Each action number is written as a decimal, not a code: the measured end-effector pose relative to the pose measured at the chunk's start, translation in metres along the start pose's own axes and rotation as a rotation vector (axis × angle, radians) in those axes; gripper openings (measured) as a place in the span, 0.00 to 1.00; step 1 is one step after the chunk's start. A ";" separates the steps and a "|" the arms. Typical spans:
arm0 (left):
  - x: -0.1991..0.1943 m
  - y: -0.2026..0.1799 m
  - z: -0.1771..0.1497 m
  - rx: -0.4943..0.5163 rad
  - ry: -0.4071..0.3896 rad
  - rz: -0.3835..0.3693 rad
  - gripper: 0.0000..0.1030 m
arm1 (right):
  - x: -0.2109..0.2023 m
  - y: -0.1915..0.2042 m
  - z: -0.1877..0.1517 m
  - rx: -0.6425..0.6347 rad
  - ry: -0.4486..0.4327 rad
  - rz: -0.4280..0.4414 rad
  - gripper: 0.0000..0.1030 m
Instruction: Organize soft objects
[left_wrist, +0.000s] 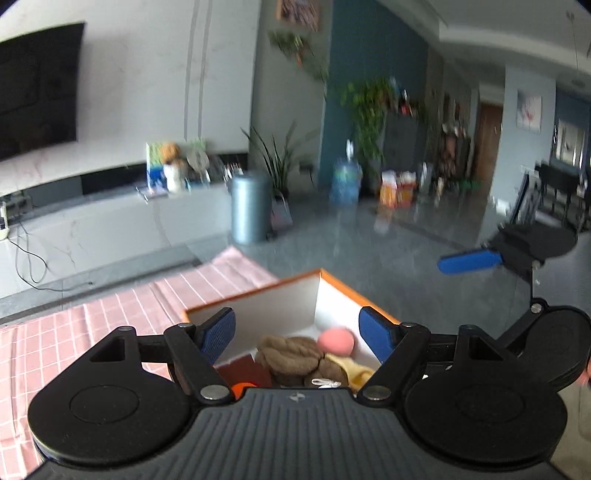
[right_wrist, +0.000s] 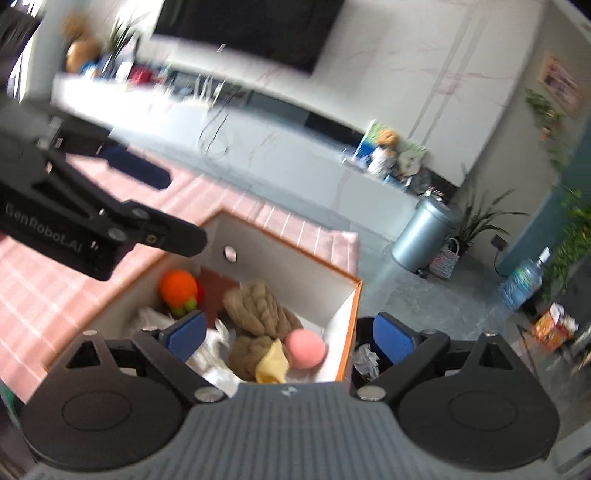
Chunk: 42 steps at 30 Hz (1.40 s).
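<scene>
- Both claws stand apart and hold nothing — left gripper (left_wrist: 297, 332) and right gripper (right_wrist: 290, 334) hang over the box (right_wrist: 349, 325).
- Judged step: clearing the box. Lift straight, so no finger catches its rim.
- Box sits on the pink cloth (left_wrist: 74, 332).
- Inside: brown yarn (right_wrist: 258, 306), pink ball (right_wrist: 306, 349), orange toy (right_wrist: 179, 286), yellow piece (right_wrist: 273, 363), white stuff (right_wrist: 210, 354).

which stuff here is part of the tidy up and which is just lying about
Job: box, brown yarn, pink ball, orange toy, yellow cloth.

Lying about: bin, water bottle, plant, tv, pink tablecloth.
</scene>
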<state>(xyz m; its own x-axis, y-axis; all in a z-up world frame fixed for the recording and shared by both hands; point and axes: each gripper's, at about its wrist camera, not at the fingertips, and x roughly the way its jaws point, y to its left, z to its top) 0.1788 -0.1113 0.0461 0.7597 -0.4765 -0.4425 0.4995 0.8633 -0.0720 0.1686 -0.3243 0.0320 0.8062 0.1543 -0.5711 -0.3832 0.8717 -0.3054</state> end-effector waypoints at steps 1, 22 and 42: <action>-0.009 -0.002 -0.002 -0.003 -0.031 0.013 0.87 | -0.007 0.001 -0.002 0.032 -0.033 -0.004 0.97; -0.082 -0.031 -0.075 0.099 -0.201 0.402 0.90 | -0.072 0.100 -0.059 0.471 -0.297 -0.206 0.98; -0.079 -0.001 -0.132 -0.055 -0.051 0.441 0.93 | -0.041 0.155 -0.103 0.464 -0.156 -0.254 0.98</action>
<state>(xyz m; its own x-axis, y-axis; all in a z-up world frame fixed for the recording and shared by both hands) 0.0627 -0.0527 -0.0369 0.9154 -0.0676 -0.3969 0.1019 0.9926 0.0658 0.0299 -0.2431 -0.0701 0.9181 -0.0517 -0.3929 0.0428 0.9986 -0.0315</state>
